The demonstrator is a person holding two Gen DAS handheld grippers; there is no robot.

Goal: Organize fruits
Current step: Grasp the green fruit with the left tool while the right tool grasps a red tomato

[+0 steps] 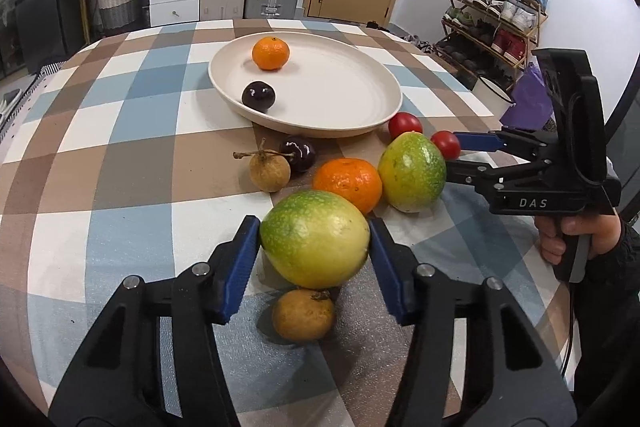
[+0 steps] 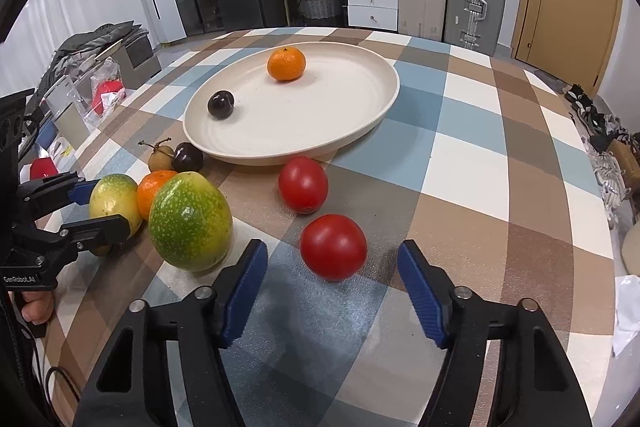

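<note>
The left gripper (image 1: 314, 241) is clamping a green-yellow fruit (image 1: 315, 238); the right gripper (image 2: 332, 291) is gaping around 1 tomato (image 2: 333, 247), bare bench (image 2: 460, 187) lying ahead.

On the surface (image 2: 460, 147) the plate (image 2: 360, 131) stood at the far side, and a tangerine (image 2: 286, 65) and a plum (image 2: 220, 104) lay in it. Before the plate lay two tomatoes (image 2: 303, 184), one nearer than the other. To their left clustered two passion fruits (image 2: 190, 221), a second tangerine (image 2: 151, 189), a longan (image 2: 160, 159) and another plum (image 2: 187, 157).
</note>
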